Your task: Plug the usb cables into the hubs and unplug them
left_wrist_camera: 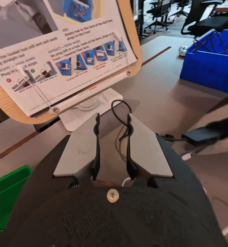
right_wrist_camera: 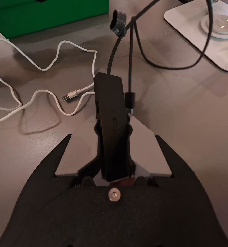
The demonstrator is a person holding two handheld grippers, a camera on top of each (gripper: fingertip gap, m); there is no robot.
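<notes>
My right claw (right_wrist_camera: 112, 128) is clenched on the black hub (right_wrist_camera: 110, 113), gripping its long sides toward the near end, with the far end sticking out above the desk (right_wrist_camera: 177, 120). A black plug (right_wrist_camera: 129, 100) sits at the hub's right edge; I can't tell if it's fully seated. The left claw (left_wrist_camera: 113, 120) is released and holds nothing. The white cable (right_wrist_camera: 43, 93) lies loose on the desk, its plug (right_wrist_camera: 69, 96) just left of the hub. The hub looks light, stiff and smooth, so it could twist. I'd pinch the limp cable by its hard plug.
</notes>
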